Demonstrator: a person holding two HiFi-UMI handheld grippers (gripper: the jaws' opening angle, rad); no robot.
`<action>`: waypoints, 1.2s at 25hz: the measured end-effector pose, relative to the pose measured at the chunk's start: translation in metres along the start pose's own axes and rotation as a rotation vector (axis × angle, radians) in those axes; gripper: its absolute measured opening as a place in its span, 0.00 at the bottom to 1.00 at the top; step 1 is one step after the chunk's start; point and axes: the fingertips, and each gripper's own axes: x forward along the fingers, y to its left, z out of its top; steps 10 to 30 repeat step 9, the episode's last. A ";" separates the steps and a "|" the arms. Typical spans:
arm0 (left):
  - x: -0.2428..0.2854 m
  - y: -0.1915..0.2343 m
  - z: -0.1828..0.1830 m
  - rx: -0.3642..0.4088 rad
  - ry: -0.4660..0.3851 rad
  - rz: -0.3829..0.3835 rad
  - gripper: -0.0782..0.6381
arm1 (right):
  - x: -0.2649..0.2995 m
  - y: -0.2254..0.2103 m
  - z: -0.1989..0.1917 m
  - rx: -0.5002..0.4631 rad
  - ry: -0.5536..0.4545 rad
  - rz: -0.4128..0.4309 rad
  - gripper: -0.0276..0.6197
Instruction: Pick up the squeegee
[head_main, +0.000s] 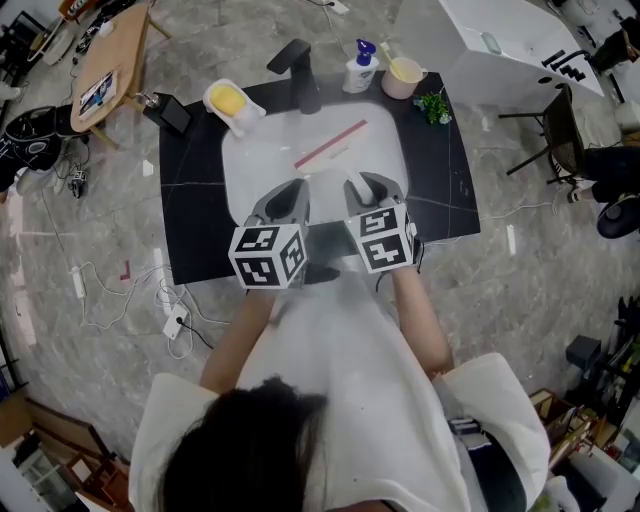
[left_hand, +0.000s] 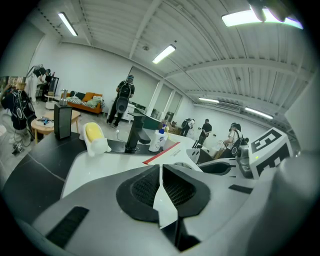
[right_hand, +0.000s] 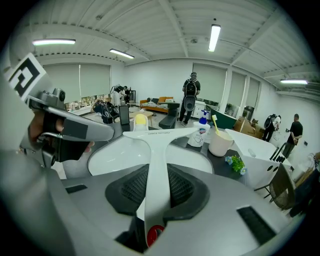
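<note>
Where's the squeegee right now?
In the right gripper view, the squeegee is clamped by its handle in the right gripper. Its blade reaches out over the white basin, toward the black faucet at the far rim.

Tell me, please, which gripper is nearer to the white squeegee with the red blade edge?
Right. The right gripper is clamped on the handle of the white squeegee; the left gripper, shut and empty, sits apart at its left.
</note>
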 end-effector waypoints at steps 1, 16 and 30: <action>0.000 0.000 -0.002 -0.001 0.002 0.001 0.16 | 0.000 0.001 -0.001 0.001 0.000 0.000 0.19; -0.005 0.004 -0.010 -0.011 0.007 0.011 0.16 | -0.002 0.007 -0.007 -0.001 0.002 0.000 0.19; -0.005 0.004 -0.010 -0.011 0.007 0.011 0.16 | -0.002 0.007 -0.007 -0.001 0.002 0.000 0.19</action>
